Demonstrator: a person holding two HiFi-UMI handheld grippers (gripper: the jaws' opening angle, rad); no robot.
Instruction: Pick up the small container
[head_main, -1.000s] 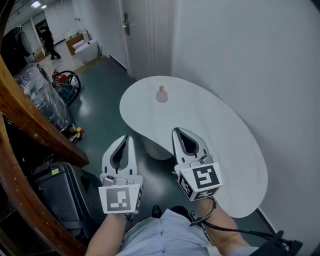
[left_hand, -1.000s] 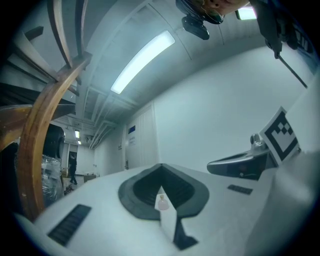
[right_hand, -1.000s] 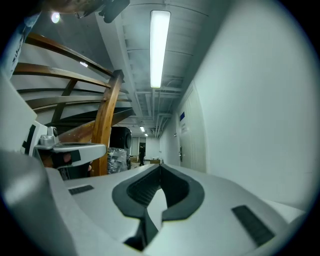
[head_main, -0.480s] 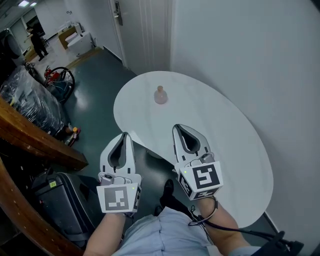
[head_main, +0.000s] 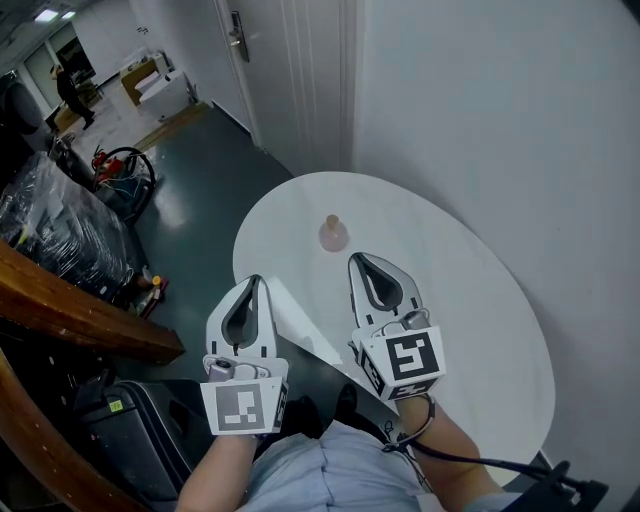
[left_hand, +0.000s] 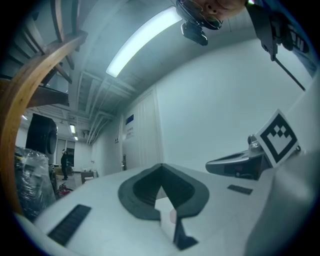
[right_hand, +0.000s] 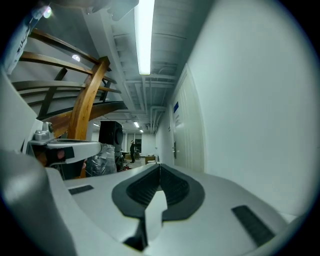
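Upright on white table (head_main: 470, 330), toward its far-left part, small container (head_main: 333, 234), untouched, just ahead of & between both grippers: R gripper (head_main: 360, 262) over tabletop w/ jaws shut, empty; L gripper (head_main: 254, 284) at table's near edge, jaws likewise closed on nothing.

A: Bright or dim?
B: Evenly bright, from ceiling strip lights (right_hand: 145, 35) overhead; flat white light on the table (head_main: 470, 300), pale sheen on the floor (head_main: 190, 190) left of it.
A: Sharp?
B: Mostly. Bowed and dark-cornered in both gripper views, soft close up on the right hand-held gripper (right_hand: 159, 167).
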